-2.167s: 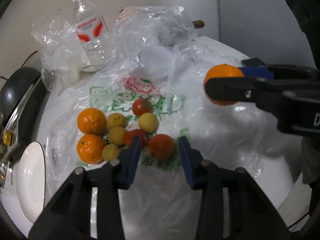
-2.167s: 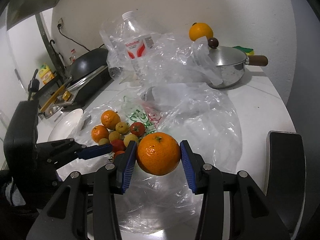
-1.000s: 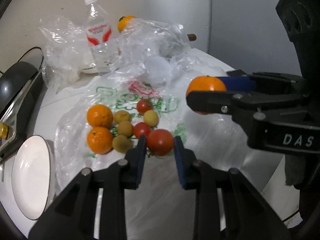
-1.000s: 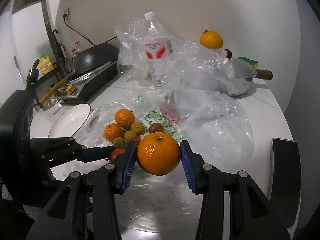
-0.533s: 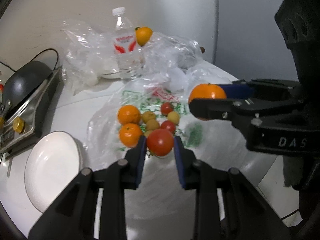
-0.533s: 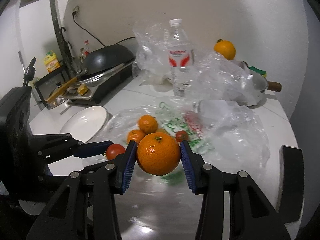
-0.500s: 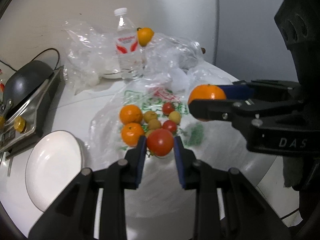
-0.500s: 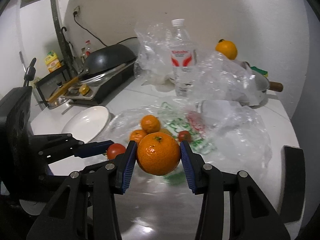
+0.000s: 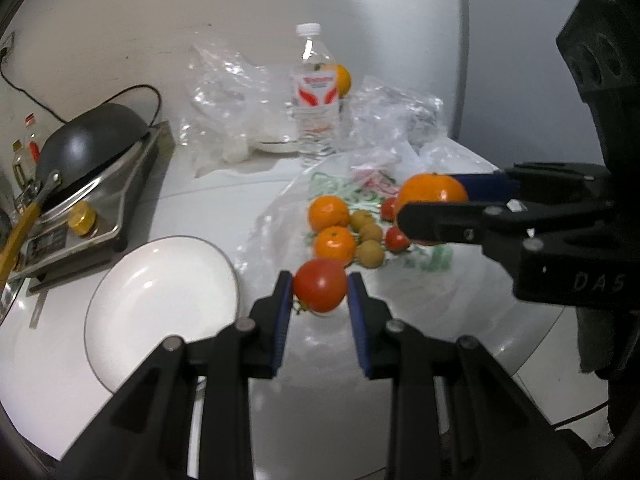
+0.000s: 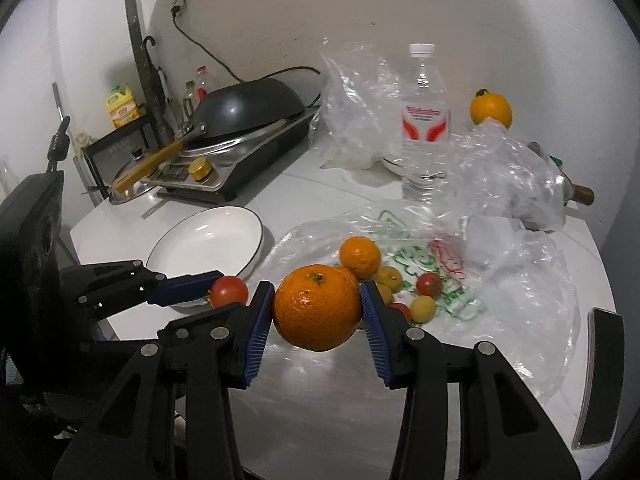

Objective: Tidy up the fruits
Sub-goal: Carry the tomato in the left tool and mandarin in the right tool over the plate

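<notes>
My left gripper [image 9: 320,286] is shut on a red tomato [image 9: 321,285], held above the white counter just right of the white plate [image 9: 160,300]. In the right wrist view that tomato [image 10: 229,290] shows at the left, near the plate [image 10: 208,242]. My right gripper [image 10: 317,307] is shut on a large orange [image 10: 317,307], seen from the side in the left wrist view as the orange [image 9: 432,192]. Two more oranges [image 9: 329,211], small yellow-green fruits [image 9: 370,254] and small tomatoes [image 9: 397,238] lie on a flat plastic bag [image 10: 500,280].
A water bottle [image 10: 424,120] and crumpled clear bags [image 10: 360,120] stand at the back, with another orange [image 10: 490,109] beyond. A black wok on a cooker [image 10: 248,116] sits at the back left. A pot handle [image 10: 582,196] pokes out at the right. The counter edge curves close in front.
Both grippers have moved left and up with their fruit. The tomato has left the fruit pile and now hangs beside the plate; the plate and cooker have come further into view.
</notes>
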### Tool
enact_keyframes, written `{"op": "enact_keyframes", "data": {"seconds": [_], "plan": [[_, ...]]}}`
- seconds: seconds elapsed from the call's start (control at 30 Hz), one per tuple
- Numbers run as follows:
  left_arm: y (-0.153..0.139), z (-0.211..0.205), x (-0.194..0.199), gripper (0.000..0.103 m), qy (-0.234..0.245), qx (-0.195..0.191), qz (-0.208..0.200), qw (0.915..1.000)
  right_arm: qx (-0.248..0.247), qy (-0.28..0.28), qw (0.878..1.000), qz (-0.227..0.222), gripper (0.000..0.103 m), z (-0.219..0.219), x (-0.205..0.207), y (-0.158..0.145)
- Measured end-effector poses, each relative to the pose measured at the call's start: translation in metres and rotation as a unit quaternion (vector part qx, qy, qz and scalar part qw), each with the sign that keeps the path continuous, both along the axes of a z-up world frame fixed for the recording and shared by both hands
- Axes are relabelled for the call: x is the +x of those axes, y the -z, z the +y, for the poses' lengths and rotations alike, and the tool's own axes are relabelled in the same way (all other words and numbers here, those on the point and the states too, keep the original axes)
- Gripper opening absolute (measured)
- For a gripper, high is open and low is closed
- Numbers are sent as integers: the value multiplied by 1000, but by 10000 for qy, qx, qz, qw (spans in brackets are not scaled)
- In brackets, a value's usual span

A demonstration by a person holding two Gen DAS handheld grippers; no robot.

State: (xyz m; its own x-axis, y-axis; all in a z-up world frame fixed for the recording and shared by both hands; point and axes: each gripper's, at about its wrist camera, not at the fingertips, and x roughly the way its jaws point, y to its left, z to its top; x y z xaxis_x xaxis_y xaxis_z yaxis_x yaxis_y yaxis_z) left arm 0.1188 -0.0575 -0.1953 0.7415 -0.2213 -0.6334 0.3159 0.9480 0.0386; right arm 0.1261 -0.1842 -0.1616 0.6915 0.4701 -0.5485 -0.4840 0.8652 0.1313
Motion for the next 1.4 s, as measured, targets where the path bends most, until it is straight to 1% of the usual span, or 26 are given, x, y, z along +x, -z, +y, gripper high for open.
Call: {"op": "enact_keyframes", "data": {"seconds": [0.37, 0.7, 1.2, 1.4], "plan": [[1, 46, -4, 28, -292, -186, -72, 9994, -132, -186, 9997, -17, 47, 41, 3, -6], [1, 89, -10, 28, -526, -244, -146, 9982, -279, -381, 9989, -38, 47, 81, 3, -11], [10, 130, -7, 28, -828, -329, -80, 9960, -448, -585, 9973, -11, 47, 123, 9, -9], [15, 146, 0, 28, -972, -318, -38, 9948, -398, -673, 9969, -35, 47, 135, 15, -7]]}}
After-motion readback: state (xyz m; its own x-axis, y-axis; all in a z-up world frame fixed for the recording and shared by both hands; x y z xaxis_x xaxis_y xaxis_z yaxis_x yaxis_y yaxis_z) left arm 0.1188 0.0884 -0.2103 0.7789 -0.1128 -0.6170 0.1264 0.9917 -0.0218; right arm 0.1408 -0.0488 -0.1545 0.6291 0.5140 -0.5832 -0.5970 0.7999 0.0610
